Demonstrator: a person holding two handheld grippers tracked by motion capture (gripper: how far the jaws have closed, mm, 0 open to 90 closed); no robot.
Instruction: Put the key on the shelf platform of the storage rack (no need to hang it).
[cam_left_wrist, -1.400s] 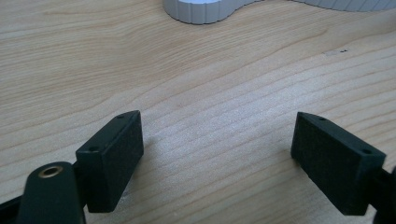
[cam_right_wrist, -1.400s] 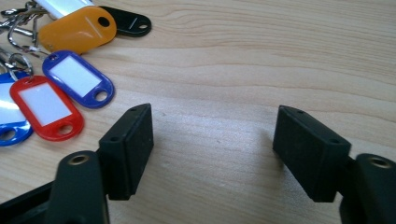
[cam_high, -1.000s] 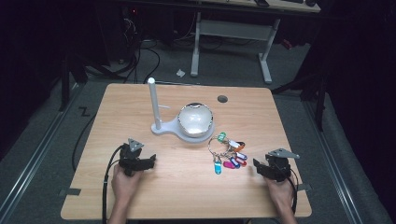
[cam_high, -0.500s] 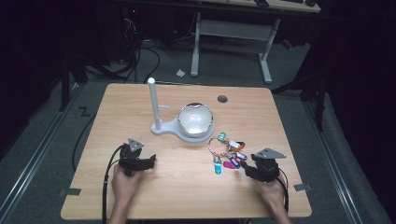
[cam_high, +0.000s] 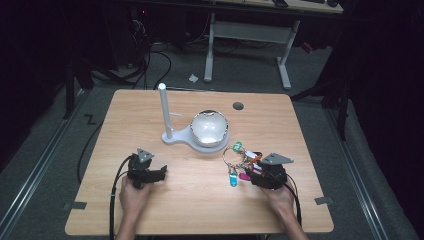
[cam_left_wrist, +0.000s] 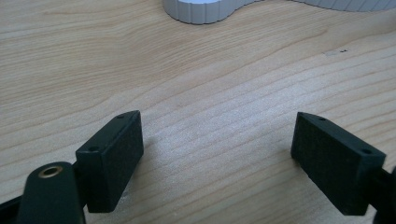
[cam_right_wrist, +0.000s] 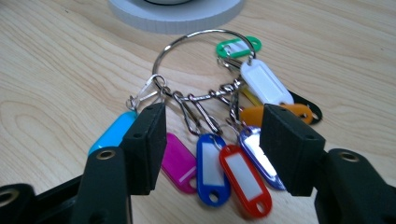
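Closing in on the key ring at the right front of the table, just in front of the white stand with its bowl and post. Right gripper low over the bunch, jaws wide apart and straddling the tags: pink, blue, red and purple between the pads, light blue just outside one, orange and white by the other. Nothing gripped yet. Left gripper parked over bare wood at front left, jaws equally wide, holding nothing. Judged to be the approach stage of a pick-up. Next move likely calls for settling lower and pinching on the ring or a cluster of tags, squarely enough to keep loose tags from slipping out.
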